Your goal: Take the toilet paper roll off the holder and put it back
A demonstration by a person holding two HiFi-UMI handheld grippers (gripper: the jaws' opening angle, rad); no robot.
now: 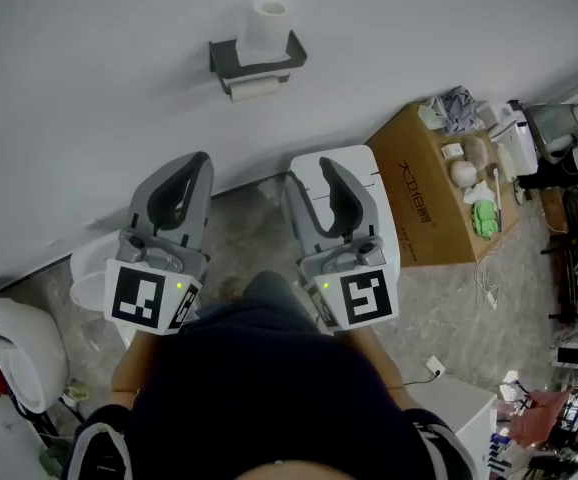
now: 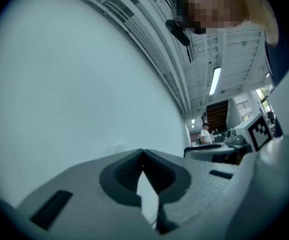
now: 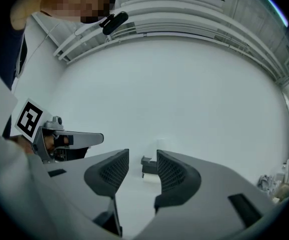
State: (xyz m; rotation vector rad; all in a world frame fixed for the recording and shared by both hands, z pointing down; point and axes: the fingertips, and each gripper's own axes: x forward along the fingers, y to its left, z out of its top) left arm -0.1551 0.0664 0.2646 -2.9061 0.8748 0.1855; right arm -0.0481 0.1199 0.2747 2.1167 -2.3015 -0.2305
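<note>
**Both grippers held short of the wall holder, roll still on it**

The white toilet paper roll (image 1: 266, 28) stands upright on the flat top of the dark grey wall holder (image 1: 227, 60), which is fixed to the white wall (image 1: 89, 88). A second length of white paper (image 1: 254, 89) shows just under the holder's shelf.

In the head view both grippers point toward that wall and are well apart from the holder, with nothing touching the roll. The left gripper (image 1: 197, 160) has its jaws closed, tips meeting, and nothing caught between them; its own view faces mostly bare wall past the joined tips (image 2: 143, 154). The right gripper (image 1: 311, 171) has its jaws parted about halfway and holds nothing. In the right gripper view the holder (image 3: 147, 165) shows small and far off in the gap between the jaws (image 3: 142, 156).

A brown cardboard box (image 1: 424, 203) with small items on top stands on the grey mottled floor (image 1: 239, 238) against the wall, to the right of the right gripper.
</note>
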